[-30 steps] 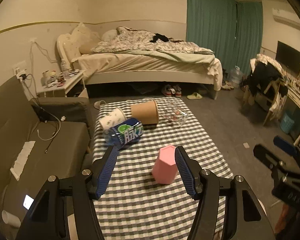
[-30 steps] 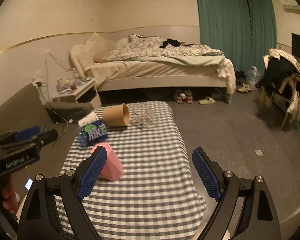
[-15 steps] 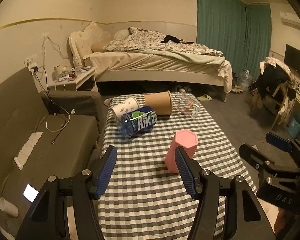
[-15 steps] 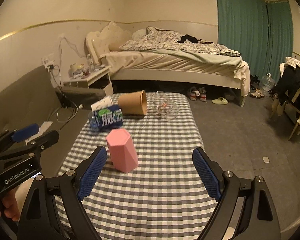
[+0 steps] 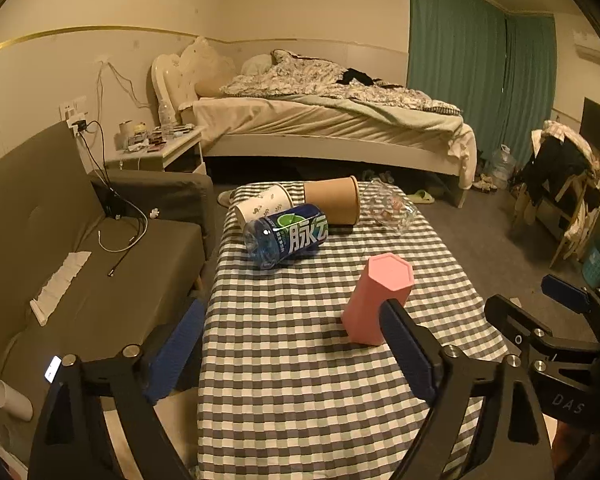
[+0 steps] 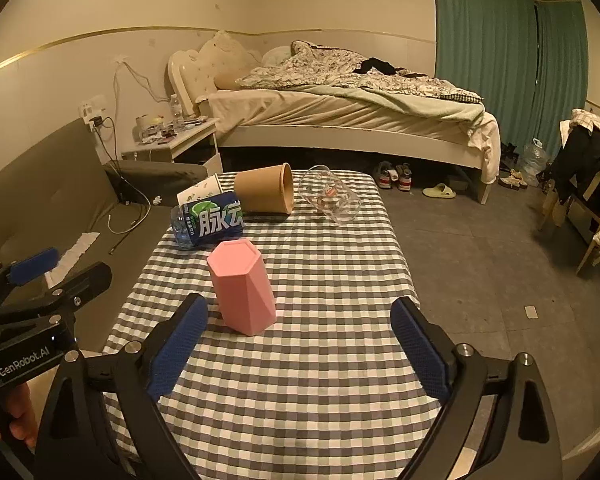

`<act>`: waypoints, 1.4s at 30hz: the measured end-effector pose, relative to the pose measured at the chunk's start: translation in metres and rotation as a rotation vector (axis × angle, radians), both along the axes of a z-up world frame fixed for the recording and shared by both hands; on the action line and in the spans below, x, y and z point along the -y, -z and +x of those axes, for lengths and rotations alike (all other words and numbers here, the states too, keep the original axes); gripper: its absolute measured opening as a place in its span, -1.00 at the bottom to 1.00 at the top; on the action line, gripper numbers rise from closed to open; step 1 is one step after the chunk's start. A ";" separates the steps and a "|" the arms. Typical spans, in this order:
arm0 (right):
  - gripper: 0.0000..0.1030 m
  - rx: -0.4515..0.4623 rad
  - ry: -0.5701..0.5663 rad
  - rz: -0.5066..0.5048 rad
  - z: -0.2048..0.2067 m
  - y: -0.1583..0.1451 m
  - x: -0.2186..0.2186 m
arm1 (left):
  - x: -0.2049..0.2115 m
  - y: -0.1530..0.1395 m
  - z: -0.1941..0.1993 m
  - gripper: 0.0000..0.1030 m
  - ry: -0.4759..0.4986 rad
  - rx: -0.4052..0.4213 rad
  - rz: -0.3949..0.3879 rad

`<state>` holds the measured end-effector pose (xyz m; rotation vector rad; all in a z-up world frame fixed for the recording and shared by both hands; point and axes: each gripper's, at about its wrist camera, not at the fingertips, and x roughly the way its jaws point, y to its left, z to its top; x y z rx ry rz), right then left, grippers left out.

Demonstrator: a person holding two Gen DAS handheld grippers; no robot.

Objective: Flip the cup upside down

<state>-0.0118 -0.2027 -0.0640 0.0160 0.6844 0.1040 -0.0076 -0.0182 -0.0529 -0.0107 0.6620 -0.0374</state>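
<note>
Left wrist view: both hand-held grippers wide open, empty; pink cup (image 5: 376, 300) just ahead of left hand-held gripper (image 5: 288, 354); centre jaws before closing.

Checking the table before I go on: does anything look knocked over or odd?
Yes. At the far end of the table, a brown paper cup, a white paper cup, a clear glass and a blue-labelled bottle all lie on their sides. The pink cup stands, closed end up.
</note>
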 end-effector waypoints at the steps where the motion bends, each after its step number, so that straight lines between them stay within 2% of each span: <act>1: 0.86 0.003 0.004 -0.005 0.000 0.000 0.000 | 0.000 0.000 0.000 0.81 -0.001 -0.002 -0.002; 3: 0.90 0.006 0.011 -0.014 0.001 -0.001 -0.001 | -0.001 0.000 0.000 0.90 -0.007 -0.004 0.009; 7: 0.99 0.012 0.021 -0.010 0.001 -0.002 0.001 | -0.002 0.001 0.000 0.92 -0.019 -0.006 0.017; 28: 0.99 0.017 0.042 -0.010 -0.002 -0.003 0.005 | -0.009 0.000 0.003 0.93 -0.038 -0.019 -0.005; 42: 0.99 0.009 0.044 -0.015 -0.003 -0.003 0.004 | -0.012 -0.001 0.002 0.93 -0.053 -0.018 0.011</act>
